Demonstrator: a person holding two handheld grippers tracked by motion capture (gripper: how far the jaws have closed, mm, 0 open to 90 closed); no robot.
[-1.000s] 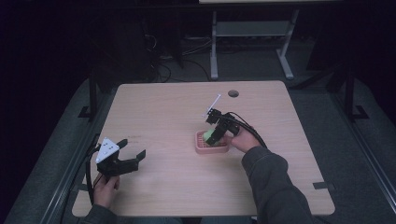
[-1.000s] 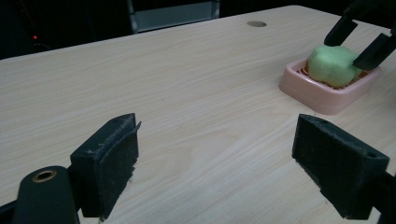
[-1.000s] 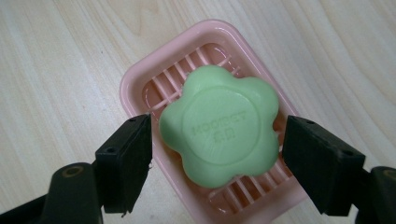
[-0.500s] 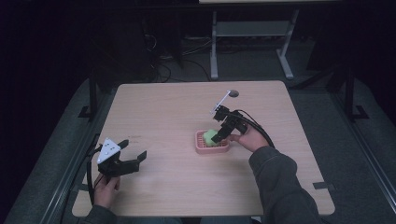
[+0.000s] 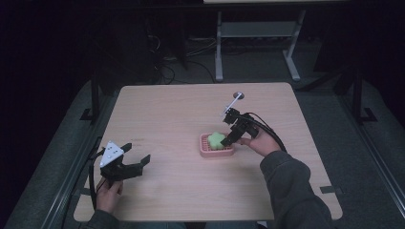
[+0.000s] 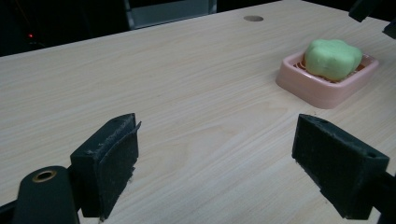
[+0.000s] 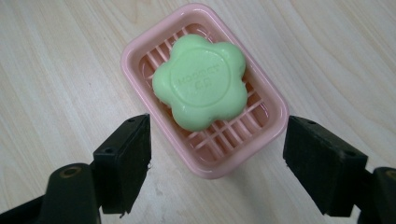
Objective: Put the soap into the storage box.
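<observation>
**Asker:** Looking down from above, what is on the table (image 5: 157, 114)?

**Describer:** A pale wooden table in a dark room. A little right of its middle sits a pink soap dish (image 5: 206, 148), and a green flower-shaped soap (image 5: 216, 139) lies inside it on the ribbed bottom. A small round hole (image 5: 238, 95) is set in the tabletop near the far edge.

**Asker:** Where are the two tools?

**Describer:** The right hand-held gripper (image 5: 230, 138) hangs just right of the dish, tilted down toward it. Its own view looks almost straight down: its jaws are released, spread wide on either side of the near end of the dish, not touching the dish or the soap (image 7: 201, 86). The left hand-held gripper (image 5: 136, 161) sits at the near left of the table, well apart from the dish, its jaws also spread wide with nothing between them. In its view the dish (image 6: 322, 86) and soap (image 6: 332, 58) lie far off to the right.

**Asker:** Which step is this?

**Describer:** By my reading, the soap is resting in the dish and the right tool is free of it, either just letting go or lining up to grip.

**Asker:** What would the next move call for?

**Describer:** If a grasp, probably lowering the jaws evenly around the soap or dish and closing gently, since soap may slip. If a release, lifting clear without nudging the dish.
</observation>
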